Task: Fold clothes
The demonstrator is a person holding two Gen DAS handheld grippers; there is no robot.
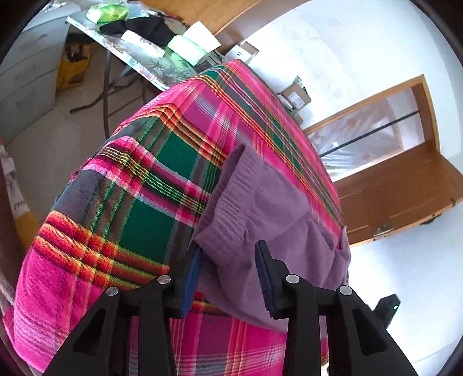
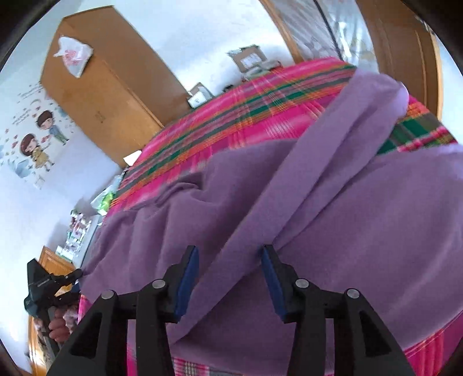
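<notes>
Now both jaws gape: our left hand-held gripper (image 1: 228,277) straddles the purple garment's (image 1: 260,202) ribbed hem, our right hand-held gripper (image 2: 230,277) its sleeve (image 2: 332,150); we should pinch single layers squarely

- 1 purple garment (image 2: 332,208) on the bed, with 1 ribbed hem (image 1: 231,185) in the left wrist view and 1 long sleeve (image 2: 341,144) lying across it in the right wrist view.
- 1 plaid blanket (image 1: 139,185), pink, green and orange.
- 2 grippers: the left gripper (image 1: 228,277) and the right gripper (image 2: 230,279), each with 2 blue-padded fingers.
- 1 hand (image 2: 59,325) of the person, at the lower left of the right wrist view.
- 1 folding table (image 1: 139,62) beyond the bed.
- 2 green packets (image 1: 107,11) on that table.
- 1 wooden wardrobe (image 2: 115,86) carrying 1 plastic bag (image 2: 73,55).
- 2 cartoon figures (image 2: 37,138) on the wall.
</notes>
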